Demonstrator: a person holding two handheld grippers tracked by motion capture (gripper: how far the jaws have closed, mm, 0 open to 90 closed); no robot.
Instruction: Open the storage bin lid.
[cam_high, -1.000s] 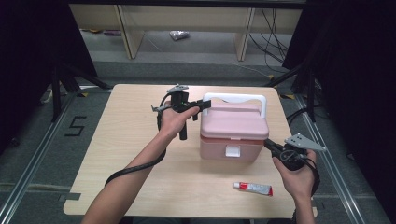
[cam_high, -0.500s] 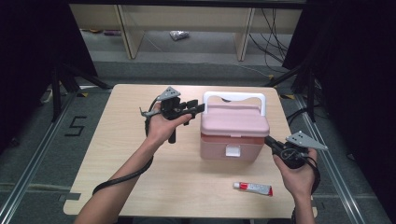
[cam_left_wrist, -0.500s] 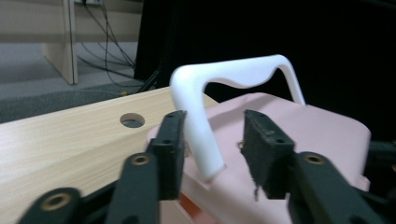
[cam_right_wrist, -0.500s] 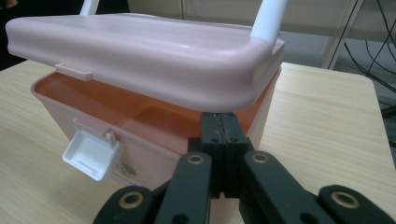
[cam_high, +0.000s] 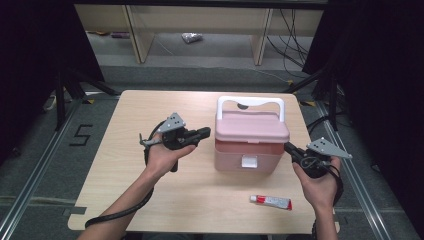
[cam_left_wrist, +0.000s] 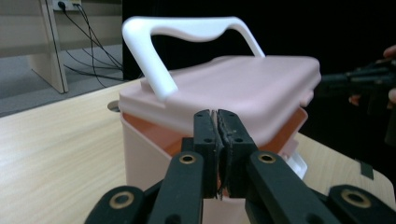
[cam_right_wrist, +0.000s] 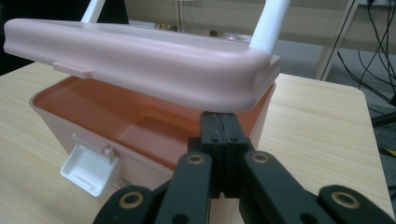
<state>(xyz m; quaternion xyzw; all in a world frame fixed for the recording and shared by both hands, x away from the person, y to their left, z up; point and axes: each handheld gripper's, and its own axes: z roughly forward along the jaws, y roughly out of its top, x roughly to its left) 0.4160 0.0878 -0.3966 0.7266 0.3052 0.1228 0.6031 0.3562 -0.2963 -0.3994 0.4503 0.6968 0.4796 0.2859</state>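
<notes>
While its lid (cam_right_wrist: 140, 60) sits ajar, the box (cam_high: 250, 150) holds an orange tray (cam_right_wrist: 140, 116).

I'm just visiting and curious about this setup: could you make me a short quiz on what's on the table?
1. True or false: the lid of the pink box sits fully latched.
2. What lies on the table near the right gripper? A) tube B) spoon C) cup
3. What colour is the handle?

Key:
1. False. The lid is propped ajar, and the white latch hangs loose.
2. A, a tube with a red cap.
3. White.
</notes>
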